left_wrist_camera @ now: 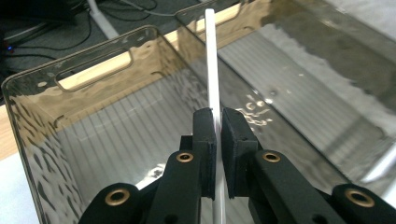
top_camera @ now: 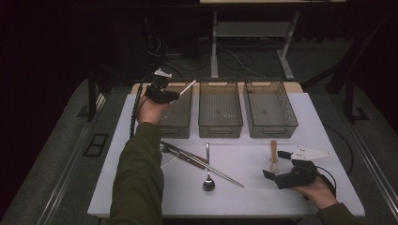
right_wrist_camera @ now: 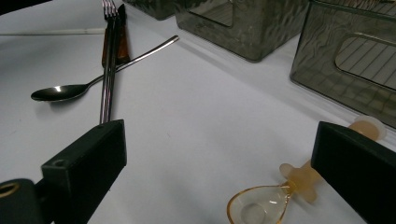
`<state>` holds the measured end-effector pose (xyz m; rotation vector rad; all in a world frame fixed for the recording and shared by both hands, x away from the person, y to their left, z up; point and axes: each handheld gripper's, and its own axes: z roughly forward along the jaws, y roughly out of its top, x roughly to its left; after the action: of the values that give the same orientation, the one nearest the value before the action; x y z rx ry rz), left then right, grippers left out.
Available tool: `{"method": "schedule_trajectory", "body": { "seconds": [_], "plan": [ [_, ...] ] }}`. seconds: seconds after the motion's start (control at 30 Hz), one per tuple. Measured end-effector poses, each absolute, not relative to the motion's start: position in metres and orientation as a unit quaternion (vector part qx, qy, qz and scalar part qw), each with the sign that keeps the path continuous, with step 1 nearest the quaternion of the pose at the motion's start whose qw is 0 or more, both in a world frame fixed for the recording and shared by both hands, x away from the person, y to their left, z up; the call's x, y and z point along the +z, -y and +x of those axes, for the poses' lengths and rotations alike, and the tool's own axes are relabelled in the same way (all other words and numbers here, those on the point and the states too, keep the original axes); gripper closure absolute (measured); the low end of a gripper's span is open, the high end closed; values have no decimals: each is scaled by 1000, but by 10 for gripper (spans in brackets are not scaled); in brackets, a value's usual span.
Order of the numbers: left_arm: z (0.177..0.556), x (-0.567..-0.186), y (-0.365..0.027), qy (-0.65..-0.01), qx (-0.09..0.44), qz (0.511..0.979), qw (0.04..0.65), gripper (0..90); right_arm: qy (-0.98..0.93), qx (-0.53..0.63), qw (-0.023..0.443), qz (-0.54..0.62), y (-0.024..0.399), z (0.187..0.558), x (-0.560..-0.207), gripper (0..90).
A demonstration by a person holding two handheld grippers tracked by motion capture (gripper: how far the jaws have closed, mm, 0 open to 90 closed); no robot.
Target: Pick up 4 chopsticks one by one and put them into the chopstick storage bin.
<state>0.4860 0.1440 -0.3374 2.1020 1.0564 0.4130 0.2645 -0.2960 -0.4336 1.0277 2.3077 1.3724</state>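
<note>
White and thin, the stick is standing between the closed jaws of the left gripper, rising from the pads toward the top centre of the left gripper view. It is straight, smooth and plain, and it is showing no markings. In the high view the stick is slanting up and to the right from the left gripper, in the upper left of the frame, above the left bin.

The left bin's rim is running across the upper left of the left gripper view, with a slot handle cut through its far wall. The ribbed floor inside is lying bare beneath the jaws. The middle bin is sitting just beside the left bin, and the right bin is sitting just beyond that.

The right gripper is resting low at the lower right of the high view, its jaws standing wide apart and gripping nothing. An amber plastic spoon is lying on the table between those jaws. A metal spoon, a fork and a knife are lying near the table's centre.
</note>
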Motion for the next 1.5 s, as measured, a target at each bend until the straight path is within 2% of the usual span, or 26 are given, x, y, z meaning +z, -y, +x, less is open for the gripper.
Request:
{"method": "schedule_trajectory", "body": {
  "seconds": [0.47, 0.5, 0.57, 0.7, 1.03, 1.5],
  "plan": [
    [526, -363, -140, -459, 163, 806, 335, 837, -787, 483, 127, 361, 300, 262, -433, 32],
    [526, -364, -140, -461, 165, 805, 336, 825, -788, 484, 127, 360, 300, 262, -433, 32],
    [525, -363, -142, -464, 174, 799, 341, 667, -787, 483, 126, 362, 301, 261, -433, 32],
    [518, -359, -145, -452, 167, 798, 361, 590, -788, 483, 126, 362, 301, 262, -433, 32],
    [488, -349, -147, -420, 149, 811, 378, 474, -795, 475, 129, 355, 298, 261, -434, 32],
    [455, -341, -146, -386, 144, 807, 424, 381, -798, 470, 131, 353, 297, 261, -434, 32]
  ]
}}
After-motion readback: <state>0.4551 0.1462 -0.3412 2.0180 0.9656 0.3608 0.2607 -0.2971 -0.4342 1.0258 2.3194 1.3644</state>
